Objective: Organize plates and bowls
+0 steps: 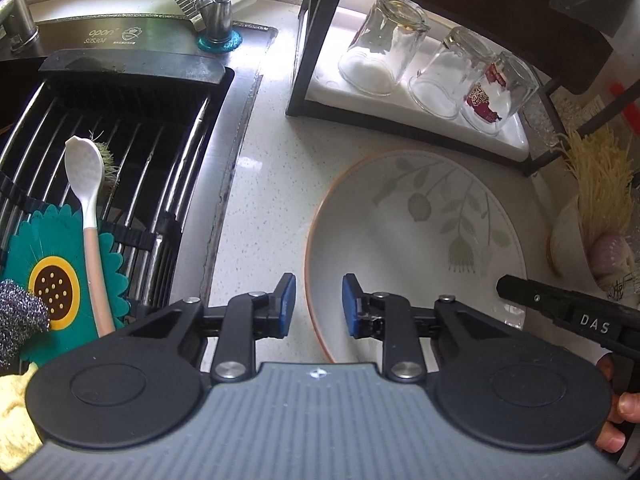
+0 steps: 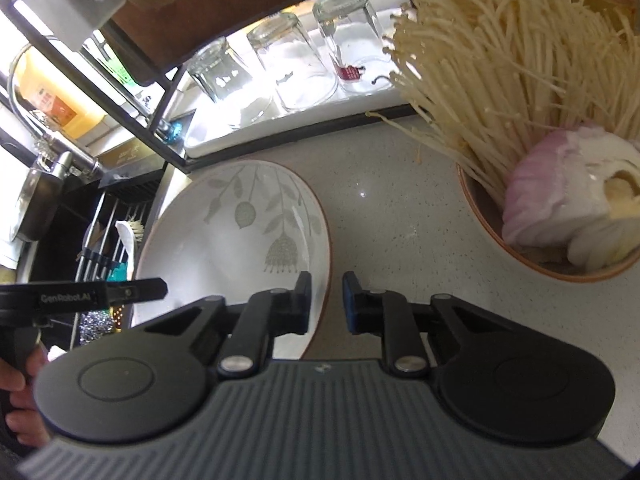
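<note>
My left tongs [image 1: 319,305] straddle the near left rim of the shallow white ceramic plate with grey leaf print and orange edge [image 1: 416,240], which lies flat on the speckled pale counter [image 1: 272,168]. Their blue pads look narrowed around the rim; whether they bite, I cannot tell. My right tongs [image 2: 327,304] are pressed onto the opposite rim, pinching it. Both point steeply down. If one side slips, I judge the plate would tilt and clack down, or slide toward the orange-rimmed bowl of enoki mushrooms and onion [image 2: 560,216] at two o'clock. Upturned clear glasses [image 1: 380,44] stand at twelve.
</note>
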`<state>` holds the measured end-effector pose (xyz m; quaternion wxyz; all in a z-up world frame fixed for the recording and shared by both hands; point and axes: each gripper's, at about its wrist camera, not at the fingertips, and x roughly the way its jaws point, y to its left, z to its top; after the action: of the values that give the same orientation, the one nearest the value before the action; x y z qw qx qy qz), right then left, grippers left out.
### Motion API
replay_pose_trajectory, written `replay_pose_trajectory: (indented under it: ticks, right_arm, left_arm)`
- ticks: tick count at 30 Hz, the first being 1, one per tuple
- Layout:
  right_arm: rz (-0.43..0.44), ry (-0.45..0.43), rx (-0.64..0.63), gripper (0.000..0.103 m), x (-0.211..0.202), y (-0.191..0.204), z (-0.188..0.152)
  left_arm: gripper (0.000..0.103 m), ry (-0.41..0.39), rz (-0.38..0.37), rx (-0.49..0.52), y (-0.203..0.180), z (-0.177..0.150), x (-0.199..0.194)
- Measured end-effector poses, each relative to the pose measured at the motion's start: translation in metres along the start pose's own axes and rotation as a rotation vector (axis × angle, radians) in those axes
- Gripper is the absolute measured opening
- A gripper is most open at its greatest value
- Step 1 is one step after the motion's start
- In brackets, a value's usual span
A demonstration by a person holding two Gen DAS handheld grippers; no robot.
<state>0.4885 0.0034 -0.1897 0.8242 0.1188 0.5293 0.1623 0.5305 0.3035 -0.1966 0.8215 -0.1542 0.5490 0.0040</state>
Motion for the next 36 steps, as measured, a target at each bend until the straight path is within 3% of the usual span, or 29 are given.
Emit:
replay_pose_trajectory:
  ticks: [8,21,36]
  right_arm:
    - [0.039,-0.001,-0.013,0.011,0.008,0.0,0.006]
    - [0.01,-0.011,-0.076,0.012,0.004,0.008,0.007]
    - [0.022,-0.126,-0.098,0.012,-0.051,0.026,-0.009]
  left_arm:
    - [0.014,-0.005,-0.022,-0.039,0.008,0.004,0.006]
    - [0.014,0.014,-0.043,-0.019,0.008,0.003,0.001]
    - [0.014,-0.075,-0.057,0.036,-0.004,-0.011,-0.061]
